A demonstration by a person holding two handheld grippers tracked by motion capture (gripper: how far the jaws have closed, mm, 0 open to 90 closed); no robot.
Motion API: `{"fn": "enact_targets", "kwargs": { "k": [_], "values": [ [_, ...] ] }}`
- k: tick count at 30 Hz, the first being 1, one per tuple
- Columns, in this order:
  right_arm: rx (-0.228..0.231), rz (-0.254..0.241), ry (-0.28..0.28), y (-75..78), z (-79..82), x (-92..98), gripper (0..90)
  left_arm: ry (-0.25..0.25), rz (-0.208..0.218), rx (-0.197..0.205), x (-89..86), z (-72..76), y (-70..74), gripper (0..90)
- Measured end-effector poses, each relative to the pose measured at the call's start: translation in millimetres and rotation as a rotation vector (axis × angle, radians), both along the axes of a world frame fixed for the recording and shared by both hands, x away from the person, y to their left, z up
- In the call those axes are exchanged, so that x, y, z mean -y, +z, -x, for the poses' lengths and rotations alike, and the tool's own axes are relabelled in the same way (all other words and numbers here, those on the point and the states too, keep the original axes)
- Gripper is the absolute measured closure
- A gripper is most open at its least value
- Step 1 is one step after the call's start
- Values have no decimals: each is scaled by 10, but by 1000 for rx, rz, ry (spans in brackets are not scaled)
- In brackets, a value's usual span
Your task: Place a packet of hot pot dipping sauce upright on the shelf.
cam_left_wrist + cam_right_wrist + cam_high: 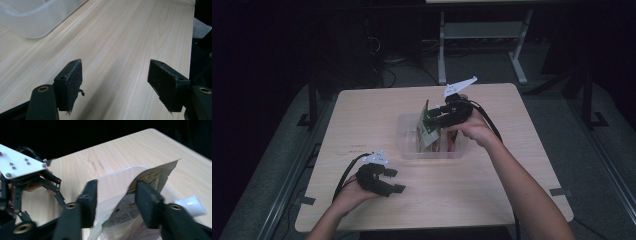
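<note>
A clear plastic bin (406, 150) stands mid-table with several items inside. A green and white printed packet (428, 131) stands upright in it. My right gripper (430, 118) hovers over the bin's far-left part, open, with its jaws on either side of the packet's top. In the right gripper view the packet (152, 173) leans against the right-hand jaw, and a wide gap separates it from the other jaw of the gripper (116, 187). My left gripper (395, 180) rests low near the table's front left, open and empty (115, 75).
The wooden table (362, 115) has bare room left and right of the bin. A white tube-like item (191, 205) lies in the bin (117, 173). The bin's corner (32, 22) sits ahead of the left gripper. Metal desk legs (442, 50) stand behind.
</note>
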State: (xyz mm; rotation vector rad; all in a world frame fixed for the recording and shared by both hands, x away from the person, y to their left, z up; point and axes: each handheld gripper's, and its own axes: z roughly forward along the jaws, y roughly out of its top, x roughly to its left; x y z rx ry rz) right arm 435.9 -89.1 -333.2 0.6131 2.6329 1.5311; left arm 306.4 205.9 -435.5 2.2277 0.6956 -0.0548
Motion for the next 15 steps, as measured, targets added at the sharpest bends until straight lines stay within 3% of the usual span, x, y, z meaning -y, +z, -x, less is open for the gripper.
{"fn": "enact_targets", "kwargs": {
  "k": [8, 15],
  "values": [
    [59, -19, -54, 108, 257, 210, 361, -10, -1, 11, 19, -27, 16, 271],
    [93, 2, -83, 100, 555, 416, 311, -25, -5, 11, 61, -25, 11, 268]
  ]
}}
